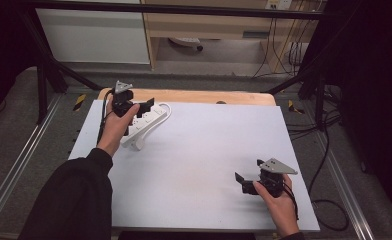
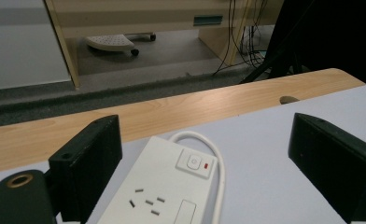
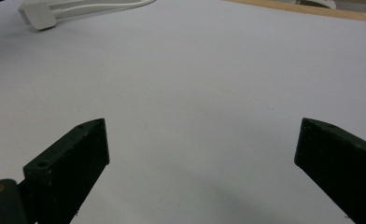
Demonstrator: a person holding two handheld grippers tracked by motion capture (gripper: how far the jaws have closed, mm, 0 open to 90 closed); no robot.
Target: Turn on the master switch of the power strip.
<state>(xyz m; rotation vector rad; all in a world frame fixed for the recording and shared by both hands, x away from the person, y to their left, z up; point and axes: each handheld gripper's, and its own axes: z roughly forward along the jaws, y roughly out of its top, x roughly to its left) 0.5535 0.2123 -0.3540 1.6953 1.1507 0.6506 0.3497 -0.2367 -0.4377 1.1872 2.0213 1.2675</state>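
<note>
White sheeting (image 1: 199, 165) is covering most of the table, with a strip of bare wood (image 1: 199, 96) being left exposed along the far edge in the upper middle of the high view. Grey floor, cabinet legs and dangling cables are being shown across the top of that frame.

At the upper left of the high view, the left gripper (image 1: 143, 106) is being held over a white power strip (image 1: 146, 122), which is lying on the sheet near the wooden strip with its white cord (image 1: 165, 111) looping round its far end. In the left gripper view the jaws are being kept wide apart, one at the lower left and one at the lower right of the frame, with the power strip (image 2: 167, 184) sitting between them at the bottom centre, untouched by either; its switch (image 2: 196, 164) is being seen with a small red mark beside it.

At the lower right of the high view, the right gripper (image 1: 242, 183) is being held low over bare sheet, well apart from the power strip. In the right gripper view its jaws are likewise being kept spread with nothing between them, and the plug (image 3: 37, 15) is being seen at the upper left of the frame.
</note>
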